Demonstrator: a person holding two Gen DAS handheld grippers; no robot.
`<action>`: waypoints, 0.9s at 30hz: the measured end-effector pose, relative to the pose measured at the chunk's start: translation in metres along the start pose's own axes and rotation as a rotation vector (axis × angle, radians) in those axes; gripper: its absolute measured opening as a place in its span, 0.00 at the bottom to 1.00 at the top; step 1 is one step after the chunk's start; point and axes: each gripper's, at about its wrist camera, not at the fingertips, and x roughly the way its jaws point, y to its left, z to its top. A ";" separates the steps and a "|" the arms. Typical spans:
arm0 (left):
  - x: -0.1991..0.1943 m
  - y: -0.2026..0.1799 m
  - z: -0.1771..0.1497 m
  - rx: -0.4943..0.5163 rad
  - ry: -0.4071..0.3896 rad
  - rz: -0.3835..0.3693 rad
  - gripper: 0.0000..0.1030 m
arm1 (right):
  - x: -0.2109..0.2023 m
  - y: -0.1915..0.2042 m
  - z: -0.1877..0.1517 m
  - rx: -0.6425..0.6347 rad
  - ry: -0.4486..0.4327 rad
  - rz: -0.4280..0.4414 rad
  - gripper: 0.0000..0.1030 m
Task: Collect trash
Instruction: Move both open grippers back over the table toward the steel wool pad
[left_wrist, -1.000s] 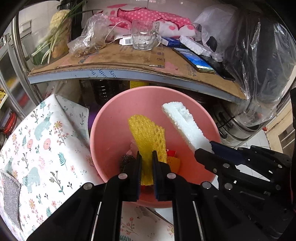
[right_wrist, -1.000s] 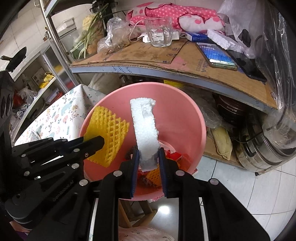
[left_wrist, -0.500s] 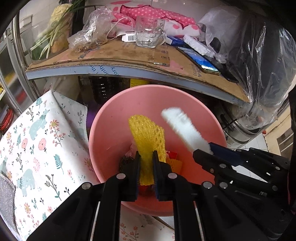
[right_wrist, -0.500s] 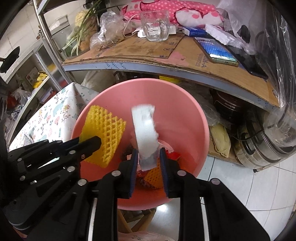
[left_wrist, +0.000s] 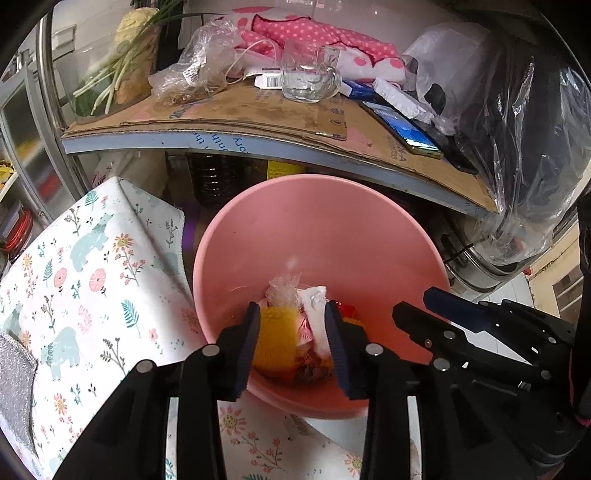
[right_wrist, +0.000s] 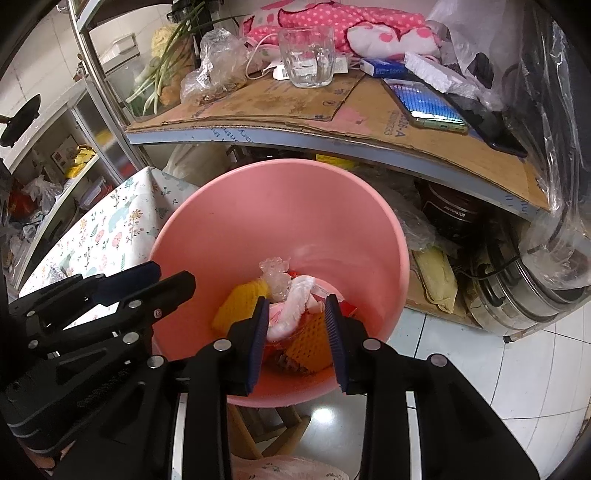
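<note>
Releasing: both tongs hang over the pink bin (left_wrist: 317, 221), pointing down into it, with their loads in the bin bottom.
Left tongs (left_wrist: 291, 339): jaws opening, moderately wide, gripping nothing; the yellow foam net (left_wrist: 275, 332) shows in the gap but lies below in the bin, clear of the pads.
Right tongs (right_wrist: 297, 332): jaws opening more slowly, narrower, also empty; the white foam piece (right_wrist: 295, 306) lies curled on the heap beneath them.
Trash heap: directly under both tongs, with a crumpled clear wrapper (right_wrist: 275, 275) just beyond the fingertips and red and orange scraps beside it.
Doing it well: I would let both pairs of jaws spread fully before lifting, so neither foam piece snags on a pad and rides back out; draw straight up, away from the bin's near rim, which sits close under the tongs.
Spacing: the two tongs are just beside each other, so lift one slightly ahead of the other to avoid knocking.
Left to collect: likely the plastic bag (left_wrist: 199, 62) and white foam strip (left_wrist: 400, 98) on the cardboard-covered counter (left_wrist: 258, 110) beyond the bin, well past the tongs.
</note>
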 end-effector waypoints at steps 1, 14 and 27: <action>-0.003 0.000 -0.001 0.002 -0.005 0.001 0.36 | -0.002 0.001 -0.001 -0.001 -0.002 0.003 0.31; -0.045 0.010 -0.020 -0.014 -0.047 0.015 0.45 | -0.028 0.022 -0.015 -0.032 -0.034 0.055 0.31; -0.078 0.057 -0.057 -0.027 -0.053 0.077 0.54 | -0.029 0.066 -0.029 -0.101 -0.006 0.116 0.31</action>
